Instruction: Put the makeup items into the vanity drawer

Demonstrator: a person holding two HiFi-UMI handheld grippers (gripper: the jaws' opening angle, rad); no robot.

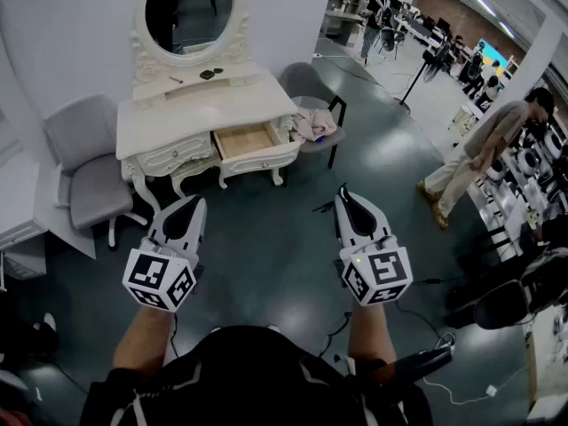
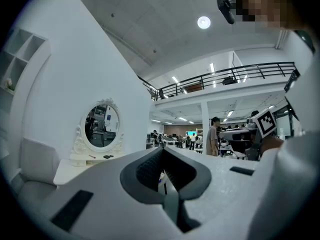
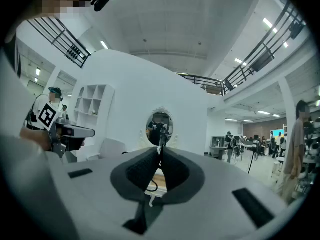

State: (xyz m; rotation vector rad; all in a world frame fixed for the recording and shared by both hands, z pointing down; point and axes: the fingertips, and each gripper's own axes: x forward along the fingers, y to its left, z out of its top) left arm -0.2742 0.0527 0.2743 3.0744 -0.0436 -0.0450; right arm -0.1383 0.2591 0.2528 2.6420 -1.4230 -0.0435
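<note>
A white vanity (image 1: 200, 118) with an oval mirror (image 1: 189, 7) stands far ahead against the wall. Its right-hand drawer (image 1: 246, 140) is pulled open and looks bare inside. On the shelf under the mirror lie a small dark compact (image 1: 207, 74) and a thin red stick (image 1: 176, 80). Both grippers hover over the dark floor, well short of the vanity. My left gripper (image 1: 196, 202) is shut with nothing in it, and my right gripper (image 1: 343, 191) is the same. The left gripper view shows the mirror (image 2: 102, 126) and the compact (image 2: 107, 157) far off. The right gripper view shows the mirror (image 3: 160, 126) past its tips.
A grey armchair (image 1: 84, 162) sits left of the vanity. A grey chair with a pink cloth (image 1: 312, 124) sits to its right. A person (image 1: 493, 140) stands at the right by cluttered desks. Cables (image 1: 426, 282) trail on the floor at my right.
</note>
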